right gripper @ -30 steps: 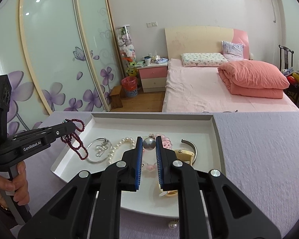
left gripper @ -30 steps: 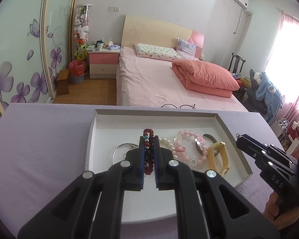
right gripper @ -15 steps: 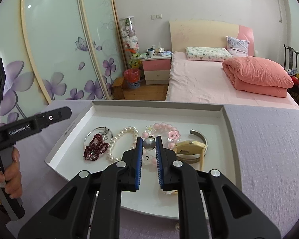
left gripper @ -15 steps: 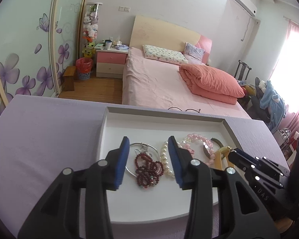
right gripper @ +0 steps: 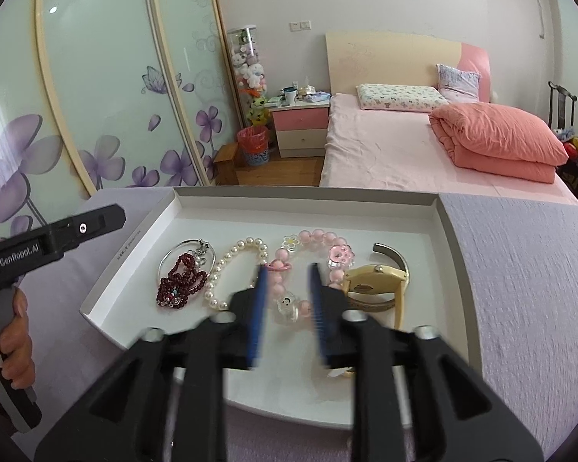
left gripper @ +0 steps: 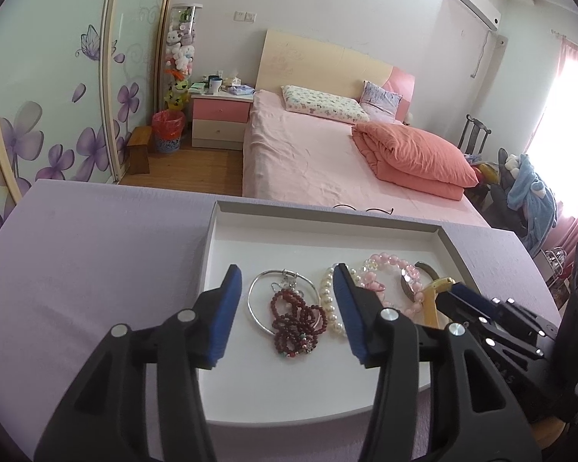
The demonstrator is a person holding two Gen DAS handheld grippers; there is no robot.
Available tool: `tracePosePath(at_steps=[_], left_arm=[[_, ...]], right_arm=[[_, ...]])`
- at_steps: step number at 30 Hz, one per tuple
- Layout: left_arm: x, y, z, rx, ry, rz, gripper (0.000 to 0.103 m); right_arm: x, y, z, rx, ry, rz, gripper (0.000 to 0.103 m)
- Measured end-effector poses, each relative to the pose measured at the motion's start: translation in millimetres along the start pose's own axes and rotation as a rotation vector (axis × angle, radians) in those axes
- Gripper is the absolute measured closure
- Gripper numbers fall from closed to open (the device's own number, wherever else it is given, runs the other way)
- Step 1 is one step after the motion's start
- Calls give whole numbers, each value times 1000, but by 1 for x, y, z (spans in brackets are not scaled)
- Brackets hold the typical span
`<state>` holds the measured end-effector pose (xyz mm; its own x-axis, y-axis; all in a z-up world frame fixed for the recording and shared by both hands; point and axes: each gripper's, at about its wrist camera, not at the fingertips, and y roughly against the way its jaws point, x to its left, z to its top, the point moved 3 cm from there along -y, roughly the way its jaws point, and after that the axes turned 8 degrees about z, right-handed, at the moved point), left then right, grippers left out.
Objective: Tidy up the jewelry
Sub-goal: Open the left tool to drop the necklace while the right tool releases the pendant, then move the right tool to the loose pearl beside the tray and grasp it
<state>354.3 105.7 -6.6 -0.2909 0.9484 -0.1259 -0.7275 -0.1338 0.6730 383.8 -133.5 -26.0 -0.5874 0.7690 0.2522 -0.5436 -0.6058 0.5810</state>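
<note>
1. Left wrist view: the lavender counter (left gripper: pixel 96 254) carries a shallow white tray (left gripper: pixel 327 223) with all the jewelry lined up inside it.
2. Both tools hang over the tray's near edge; the left gripper (left gripper: pixel 285 308) has its jaws wide apart and empty, and the right gripper (right gripper: pixel 287 300) is likewise parted, holding nothing, though blurred.
3. A yellow watch (right gripper: pixel 373 285) lies at the tray's right end; it looks stiff and best taken across the case.
4. Pink bead bracelet (right gripper: pixel 312 254) and pearl bracelet (right gripper: pixel 235 265) sit mid-tray: light, floppy, likely slippery; pinch across a few beads.
5. At the left, a dark red bead strand (left gripper: pixel 294 319) lies heaped on a thin silver bangle (left gripper: pixel 258 300), so it may snag when lifted.
</note>
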Motion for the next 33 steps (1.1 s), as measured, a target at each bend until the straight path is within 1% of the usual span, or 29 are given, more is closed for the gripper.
tracePosePath(at_steps=[1,5,12,17,21,25,33], left_arm=[[0,1,-1,1,0,1,51],[2,8,-5,-1,-1,3,49],[8,32,-16,-14,2,3,46],[9,54,-34,-22,-9,-7,42],[8,70,-49,-27,-19,-17,38],[6,86,-66,-36,-30,-27,32],[1,112,-96,-66,-76,-19,20]], right_arm=[[-1,4,0,-10,-1,-1,54],[-6,20,0,-32,-9,-9,54],[-20,54,-6,-61,-27,-37,54],[-25,77,-18,-68,-32,-54,54],[-26,90,-31,-66,-38,-63,54],[-26,97,-46,-54,-50,-69,47],[-32,100,-75,-11,-81,-79,42]])
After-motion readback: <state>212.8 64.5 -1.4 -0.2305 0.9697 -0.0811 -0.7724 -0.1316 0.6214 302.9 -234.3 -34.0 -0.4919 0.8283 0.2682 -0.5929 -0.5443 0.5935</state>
